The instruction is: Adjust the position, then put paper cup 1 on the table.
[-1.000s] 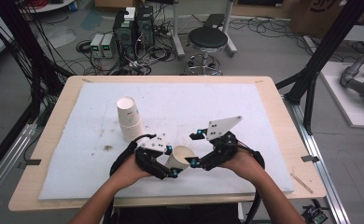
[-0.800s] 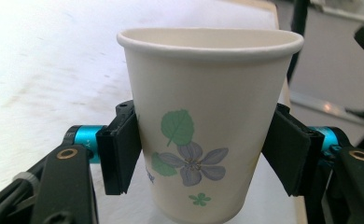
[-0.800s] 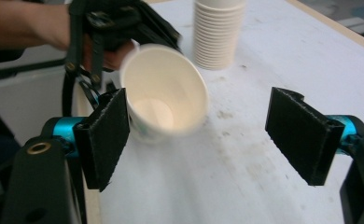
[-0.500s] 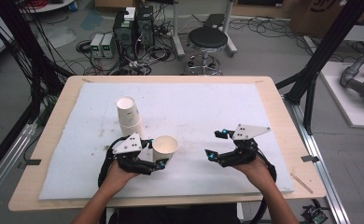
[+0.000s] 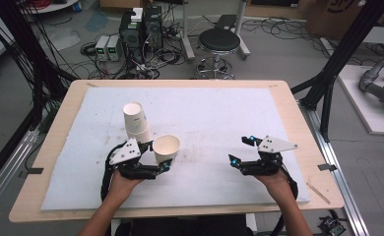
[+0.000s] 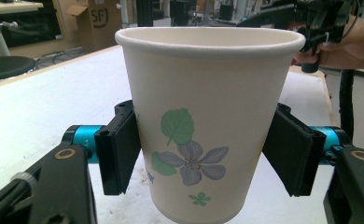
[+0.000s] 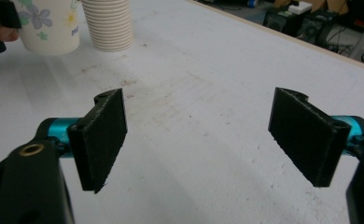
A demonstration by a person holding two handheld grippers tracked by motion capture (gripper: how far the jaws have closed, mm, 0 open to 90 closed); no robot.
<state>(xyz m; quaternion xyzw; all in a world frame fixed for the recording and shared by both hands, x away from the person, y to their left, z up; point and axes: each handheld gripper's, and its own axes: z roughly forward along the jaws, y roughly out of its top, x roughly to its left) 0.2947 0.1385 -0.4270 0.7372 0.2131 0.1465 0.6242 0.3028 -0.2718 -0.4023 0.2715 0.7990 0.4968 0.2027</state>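
Left hand-held gripper [image 5: 164,166] clamped; right hand-held gripper [image 5: 242,150] just opened wide.

Wooden table [image 5: 298,105] topped with a white foam mat [image 5: 219,113]. Grey concrete floor [image 5: 278,54], cables strewn all over it. Black round stool [image 5: 219,40] behind the table, two black PC towers [image 5: 141,27] to its left. Black frame struts [image 5: 345,54] on both sides. Cardboard box [image 6: 94,21] at the back.

Paper cup [image 6: 203,126] base below the picture's bottom edge
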